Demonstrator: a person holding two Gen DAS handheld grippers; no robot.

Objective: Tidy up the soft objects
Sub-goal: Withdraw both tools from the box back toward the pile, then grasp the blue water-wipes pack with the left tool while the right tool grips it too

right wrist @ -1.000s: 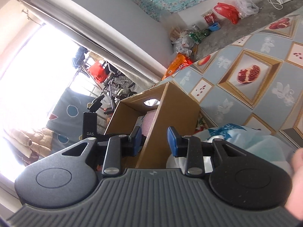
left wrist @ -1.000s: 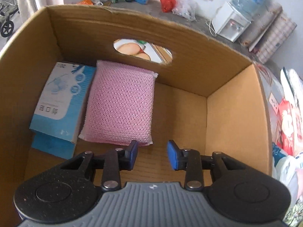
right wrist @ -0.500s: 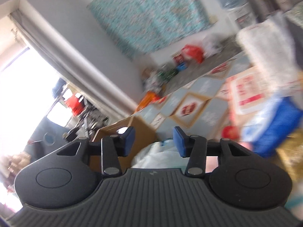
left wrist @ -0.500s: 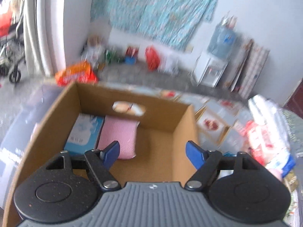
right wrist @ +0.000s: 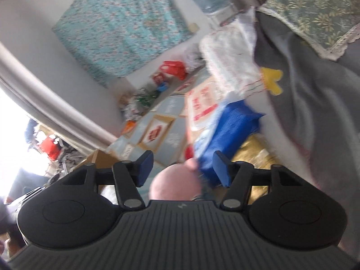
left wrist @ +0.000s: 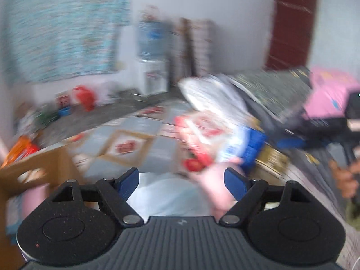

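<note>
Both grippers are standing apart with nothing between the pads: the left gripper (left wrist: 181, 180) is gaping wide, the right gripper (right wrist: 182, 167) is standing moderately apart, and both have just been opening. Each is pointing down over the heap of soft packs lying on the patterned desk (left wrist: 135, 132), next to the grey sofa (right wrist: 315, 103). Closest ahead of the right gripper is a rounded pink thing (right wrist: 175, 184), too blurred to name, and just beyond it a blue pack (right wrist: 234, 130) is leaning on a red-and-white printed bag (right wrist: 202, 105), with a white quilted pack (right wrist: 229, 58) piled above and something gold (right wrist: 258, 155) beneath. In the left view the same heap is smeared by motion, and the cardboard box (left wrist: 33, 166) is sitting at the far left edge, well apart from the heap, with something pink showing by its near wall. Judging by this, the step in hand is reaching for the next soft piece. Doing it well probably means settling on one pack at the edge of the heap, such as the blue one, bringing the pads around its bulk, and closing gently so its neighbours are not dragged along.
</note>
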